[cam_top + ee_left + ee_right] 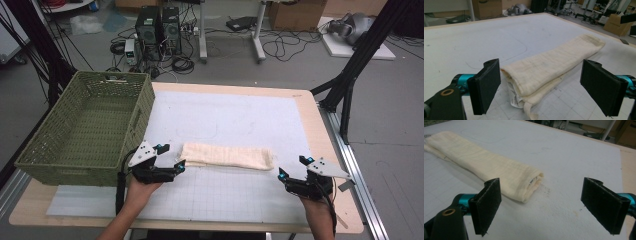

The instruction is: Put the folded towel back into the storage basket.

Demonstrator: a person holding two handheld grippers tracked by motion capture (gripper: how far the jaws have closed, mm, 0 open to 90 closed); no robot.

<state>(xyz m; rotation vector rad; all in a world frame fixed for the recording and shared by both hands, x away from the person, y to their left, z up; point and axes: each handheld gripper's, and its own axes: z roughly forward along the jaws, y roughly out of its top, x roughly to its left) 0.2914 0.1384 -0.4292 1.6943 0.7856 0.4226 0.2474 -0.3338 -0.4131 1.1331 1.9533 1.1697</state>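
The 2 forearms come in at the near edge of the table. The left gripper hovers at the left end of the folded towel, its jaws spread wide with nothing between the pads; in the left gripper view the towel's near end lies just ahead of them, label and loose hem showing. The right gripper sits just beyond the towel's right end, jaws likewise wide and holding nothing, the towel ahead and left. The towel lies flat across the white mat. A green basket stands at the left edge, just beside the left gripper. Behind and right of the towel the mat is bare.
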